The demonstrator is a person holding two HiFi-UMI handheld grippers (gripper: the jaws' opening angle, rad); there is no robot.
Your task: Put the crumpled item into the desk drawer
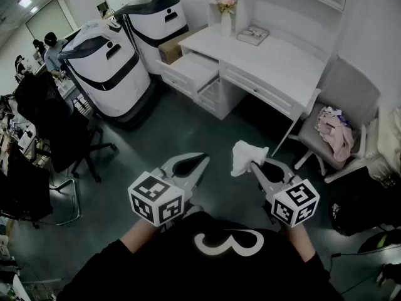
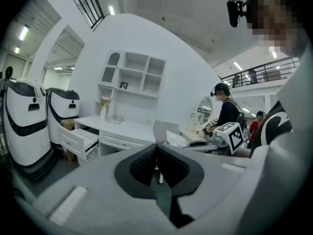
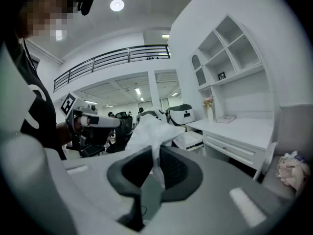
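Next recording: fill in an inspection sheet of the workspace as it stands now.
Surface: white desk, top mostly bare; a drawer stands pulled out.
Job's things: crumpled white item, held in the air, away from the drawer.
Clutter: flower vase and a flat book-like thing on the desk; clothes on the chair.
Grippers: right gripper shut on the crumpled white item; left gripper shut, empty.
Cables: nothing seen.
Surroundings: two white machines, cardboard box, black office chair, people at far left.

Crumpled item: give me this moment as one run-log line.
right gripper: shut on crumpled item | left gripper: shut, empty | desk drawer: pulled open, item not yet inside
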